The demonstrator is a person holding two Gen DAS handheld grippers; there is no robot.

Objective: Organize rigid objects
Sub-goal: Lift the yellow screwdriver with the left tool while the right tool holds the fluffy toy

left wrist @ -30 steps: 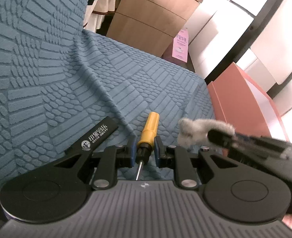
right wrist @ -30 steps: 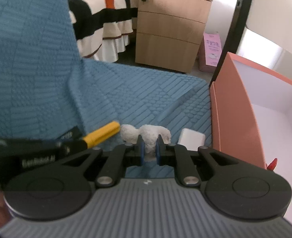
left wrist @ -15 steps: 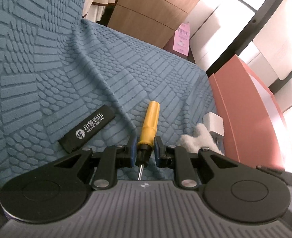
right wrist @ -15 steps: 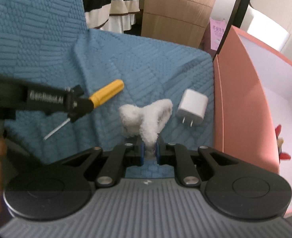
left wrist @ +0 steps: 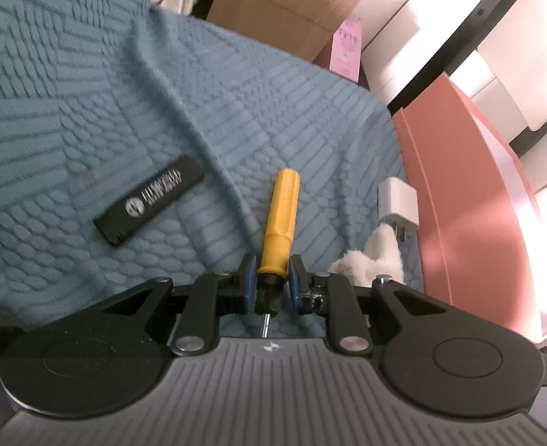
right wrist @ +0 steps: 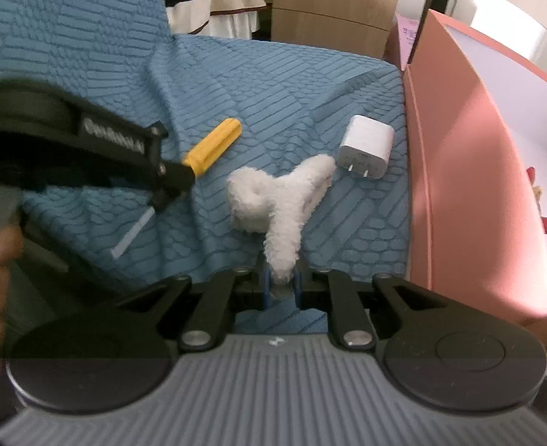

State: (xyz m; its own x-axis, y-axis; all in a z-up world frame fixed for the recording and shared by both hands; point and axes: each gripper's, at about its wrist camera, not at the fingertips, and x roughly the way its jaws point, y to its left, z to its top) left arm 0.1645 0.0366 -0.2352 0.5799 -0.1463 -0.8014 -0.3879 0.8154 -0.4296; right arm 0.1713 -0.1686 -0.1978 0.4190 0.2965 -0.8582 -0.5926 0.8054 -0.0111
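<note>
Yellow screwdriver (left wrist: 280,219) in L gripper (left wrist: 272,285); R gripper (right wrist: 281,285) grips white plush (right wrist: 273,200).

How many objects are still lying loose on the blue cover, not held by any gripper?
2: the black bar lies left of the held screwdriver, and the white charger lies near the pink box. Others may be hidden under the grippers.

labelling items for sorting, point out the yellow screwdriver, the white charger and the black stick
yellow screwdriver (left wrist: 281,219), left wrist view, mid handle
white charger (right wrist: 366,145), right wrist view, top face
black stick (left wrist: 150,199), left wrist view, printed face
</note>
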